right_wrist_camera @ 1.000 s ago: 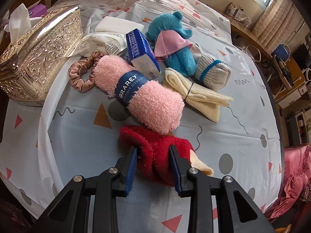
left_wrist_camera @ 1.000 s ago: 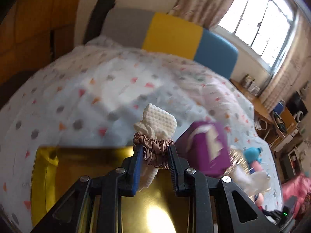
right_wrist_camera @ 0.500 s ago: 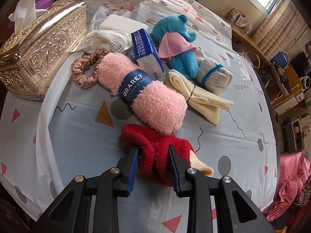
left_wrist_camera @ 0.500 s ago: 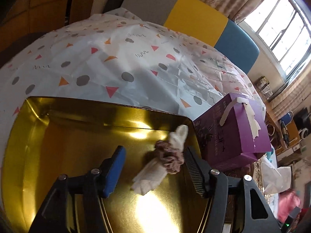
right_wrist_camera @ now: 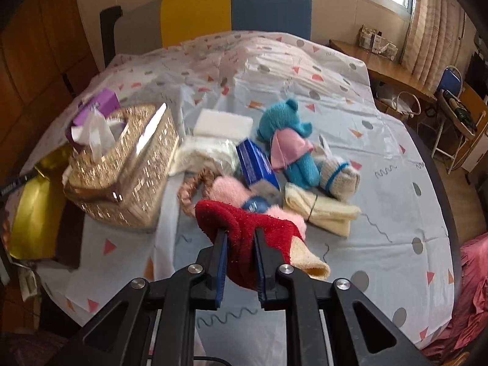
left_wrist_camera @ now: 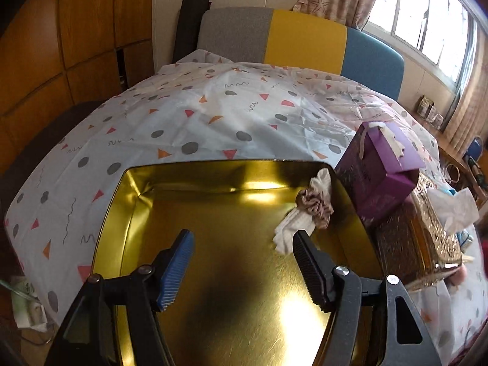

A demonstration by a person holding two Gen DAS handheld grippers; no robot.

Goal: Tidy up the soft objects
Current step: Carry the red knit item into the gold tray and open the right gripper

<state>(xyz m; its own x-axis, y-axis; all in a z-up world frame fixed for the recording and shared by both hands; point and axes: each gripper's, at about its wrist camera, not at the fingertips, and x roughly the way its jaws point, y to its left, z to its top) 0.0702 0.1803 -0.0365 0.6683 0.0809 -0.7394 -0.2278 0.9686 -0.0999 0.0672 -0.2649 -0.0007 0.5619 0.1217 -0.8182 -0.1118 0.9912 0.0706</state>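
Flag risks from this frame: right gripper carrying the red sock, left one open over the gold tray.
1. The red sock hangs loose below the right gripper; its cream toe could snag the tissue box that stands between it and the gold tray.
2. The left gripper sits open right beside the white cloth bundle in the tray; pulling away might drag it.
3. The purple box perches tilted on the tissue box, so a bump may topple it.

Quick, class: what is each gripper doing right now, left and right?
Left gripper: open, empty, above the gold tray.
Right gripper: closed on the red cloth.
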